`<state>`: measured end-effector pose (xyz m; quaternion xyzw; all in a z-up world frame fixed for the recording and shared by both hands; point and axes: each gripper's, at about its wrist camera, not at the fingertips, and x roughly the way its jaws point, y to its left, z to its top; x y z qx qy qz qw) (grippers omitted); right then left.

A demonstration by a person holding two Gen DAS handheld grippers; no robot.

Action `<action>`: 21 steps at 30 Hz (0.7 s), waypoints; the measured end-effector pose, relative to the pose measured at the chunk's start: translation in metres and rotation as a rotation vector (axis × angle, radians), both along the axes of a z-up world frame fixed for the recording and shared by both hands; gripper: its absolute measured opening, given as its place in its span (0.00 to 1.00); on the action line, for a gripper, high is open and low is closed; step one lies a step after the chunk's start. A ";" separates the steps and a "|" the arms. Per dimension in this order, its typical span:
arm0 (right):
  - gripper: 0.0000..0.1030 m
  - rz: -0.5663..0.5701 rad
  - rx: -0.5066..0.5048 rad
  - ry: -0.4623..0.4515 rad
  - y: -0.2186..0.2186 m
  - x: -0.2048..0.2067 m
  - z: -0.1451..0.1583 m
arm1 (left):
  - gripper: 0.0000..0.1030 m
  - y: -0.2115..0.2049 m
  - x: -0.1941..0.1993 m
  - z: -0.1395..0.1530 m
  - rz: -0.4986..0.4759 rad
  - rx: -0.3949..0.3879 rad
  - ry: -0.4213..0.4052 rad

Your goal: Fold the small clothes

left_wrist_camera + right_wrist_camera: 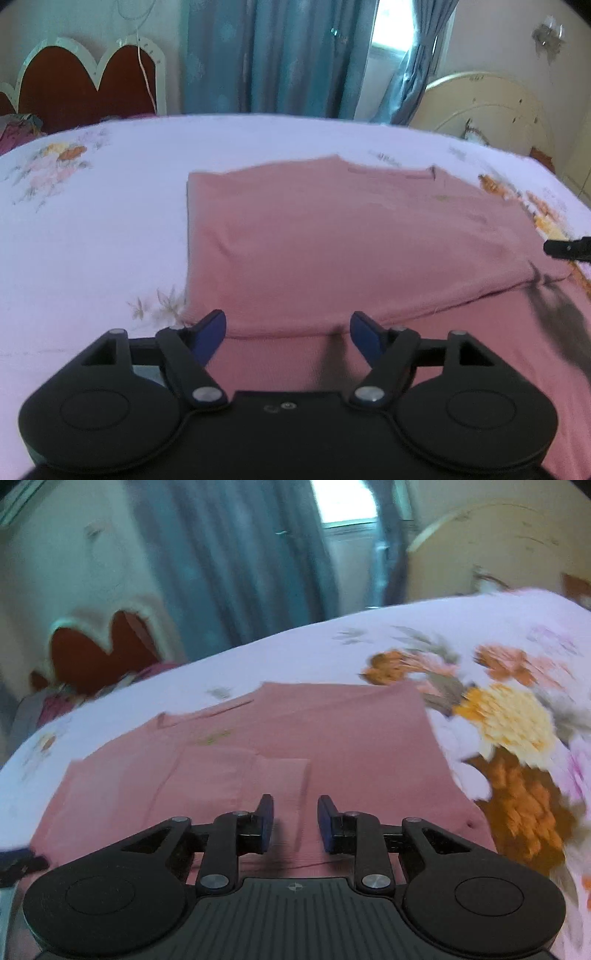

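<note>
- Left gripper point(287, 326) fills the bottom of the left wrist view, its 2 blue-padded fingers point(212, 334) spread wide with nothing between them.
- It hovers at the near edge of a pink shirt point(314, 236), over the fold line that crosses the lower middle of the frame.
- Right gripper point(295, 821) sits at the bottom of the right wrist view, its fingers point(266, 821) parted a moderate way, narrower than the left, and gripping nothing; pink cloth shows through the gap.
- The tip of the right gripper also pokes in at the right edge of the left wrist view, above the shirt, with a dark shadow on the cloth below it.
- The shirt lies flat on a bed point(92, 229) in the centre of both views, partly folded: an upper layer lies over a lower one.
- In the right wrist view a sleeve point(236, 775) is folded inward over the shirt's body.
- The bed has a pale lilac sheet with floral prints; large orange and yellow flowers point(513, 720) show at the right of the right wrist view.
- Beyond the bed, a red headboard point(85, 85) with white scalloped trim stands at upper left.
- Blue curtains point(280, 55) hang at top centre, with a bright window point(391, 33) beside them.
- A cream headboard point(487, 103) stands at upper right.
</note>
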<state>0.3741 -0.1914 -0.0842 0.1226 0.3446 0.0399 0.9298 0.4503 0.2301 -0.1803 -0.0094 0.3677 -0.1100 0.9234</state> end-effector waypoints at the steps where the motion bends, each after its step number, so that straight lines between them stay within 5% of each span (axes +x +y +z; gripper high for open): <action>1: 0.25 0.035 -0.023 -0.001 0.006 0.001 0.001 | 0.71 -0.001 0.002 -0.004 0.010 0.009 0.017; 6: 0.21 0.117 -0.136 0.105 0.027 0.013 -0.029 | 0.76 -0.008 0.000 -0.009 0.007 0.053 0.010; 10: 0.21 0.109 -0.116 0.093 0.024 0.012 -0.031 | 0.80 -0.012 -0.002 -0.011 0.002 0.080 0.015; 11: 0.29 0.103 -0.104 0.093 0.023 0.011 -0.029 | 0.84 -0.013 -0.003 -0.009 0.003 0.085 0.023; 12: 0.61 0.094 -0.086 0.097 0.021 0.008 -0.026 | 0.88 -0.014 -0.004 -0.008 0.006 0.089 0.028; 14: 0.91 0.081 -0.068 0.093 0.013 -0.002 -0.019 | 0.98 -0.014 -0.011 -0.005 0.029 0.111 0.023; 17: 0.90 0.093 -0.061 0.055 -0.001 -0.024 -0.004 | 0.98 -0.014 -0.028 -0.002 0.033 0.133 0.021; 21: 0.76 0.077 -0.018 0.061 -0.030 -0.057 0.008 | 0.95 -0.002 -0.060 0.004 0.054 0.103 0.023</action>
